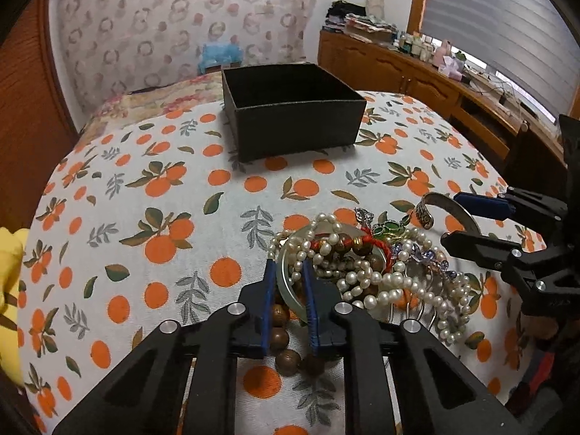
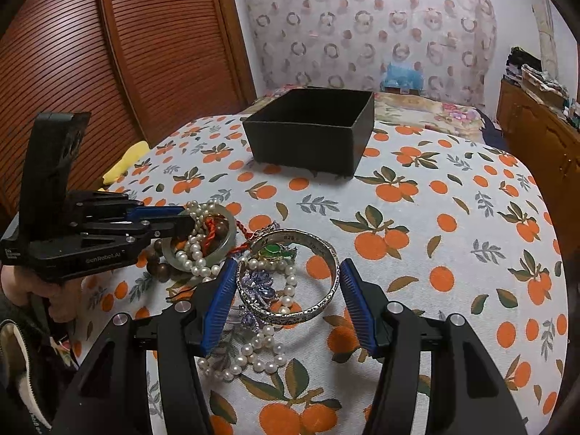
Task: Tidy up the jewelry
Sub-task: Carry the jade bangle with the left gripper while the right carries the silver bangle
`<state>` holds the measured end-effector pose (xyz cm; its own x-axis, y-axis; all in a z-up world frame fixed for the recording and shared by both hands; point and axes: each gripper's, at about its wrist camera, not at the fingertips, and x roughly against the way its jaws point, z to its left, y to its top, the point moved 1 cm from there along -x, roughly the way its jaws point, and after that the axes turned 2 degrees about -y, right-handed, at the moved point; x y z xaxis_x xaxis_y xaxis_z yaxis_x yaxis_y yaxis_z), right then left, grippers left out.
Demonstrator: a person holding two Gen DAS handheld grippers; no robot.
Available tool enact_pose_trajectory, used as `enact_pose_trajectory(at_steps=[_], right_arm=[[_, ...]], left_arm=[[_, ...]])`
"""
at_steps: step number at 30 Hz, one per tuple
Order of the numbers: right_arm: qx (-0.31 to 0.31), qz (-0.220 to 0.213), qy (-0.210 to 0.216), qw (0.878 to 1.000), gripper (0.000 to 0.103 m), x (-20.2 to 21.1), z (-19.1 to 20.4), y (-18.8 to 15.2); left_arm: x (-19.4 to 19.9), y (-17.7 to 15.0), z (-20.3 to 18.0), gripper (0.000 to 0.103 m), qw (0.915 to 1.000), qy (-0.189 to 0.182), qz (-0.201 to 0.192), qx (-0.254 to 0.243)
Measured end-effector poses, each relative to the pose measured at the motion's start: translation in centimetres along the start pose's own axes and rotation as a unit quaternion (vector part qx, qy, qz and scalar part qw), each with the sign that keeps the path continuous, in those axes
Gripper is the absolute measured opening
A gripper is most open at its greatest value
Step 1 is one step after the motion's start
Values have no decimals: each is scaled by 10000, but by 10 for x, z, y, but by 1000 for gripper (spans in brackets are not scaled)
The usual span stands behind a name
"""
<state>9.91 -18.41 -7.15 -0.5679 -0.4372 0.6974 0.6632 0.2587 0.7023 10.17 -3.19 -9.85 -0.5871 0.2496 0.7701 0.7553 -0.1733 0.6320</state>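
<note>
Smooth jade bangle (image 1: 284, 282) in left gripper (image 1: 288, 272)

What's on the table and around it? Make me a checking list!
Surface: tablecloth with orange prints.
Job's things: black box, open and looks empty; tangled pile of pearl strands, jade bangle, silver bangle, wooden beads.
Clutter: yellow cloth at the edge.
Grippers: left gripper nearly shut around the jade bangle's rim; right gripper open around the silver bangle.
Cables: nothing seen on the table.
Surroundings: wooden cabinet, patterned wall, window blind.
</note>
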Motion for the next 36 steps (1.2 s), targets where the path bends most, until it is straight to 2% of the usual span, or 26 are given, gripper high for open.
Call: enact_pose_trajectory(at_steps=[4,8,10,26,31,36], right_arm=[[-8,3,-3,10000,60,-1,0,-1],[14,13,-8,10000,60,-3,1,-2],[20,8,-15,10000,60,-3,2,-2],[36,-48,-58,10000,60,1,1,2],[38,-113,-73,9999,60,5,2,6],[147,-211,-121,9996,60,9,5,17]], left_arm=[[7,-2,1,11,9999,9,-123,-37],[22,0,0,11,9993,-15,-364,0],[30,2,-1,8,9986,37,-532,-6],[78,23,2,8,9921,29,-1251,88],[89,29,5,8,9904,27,-1379,117],[81,33,12,8,9908,68,-1342,165]])
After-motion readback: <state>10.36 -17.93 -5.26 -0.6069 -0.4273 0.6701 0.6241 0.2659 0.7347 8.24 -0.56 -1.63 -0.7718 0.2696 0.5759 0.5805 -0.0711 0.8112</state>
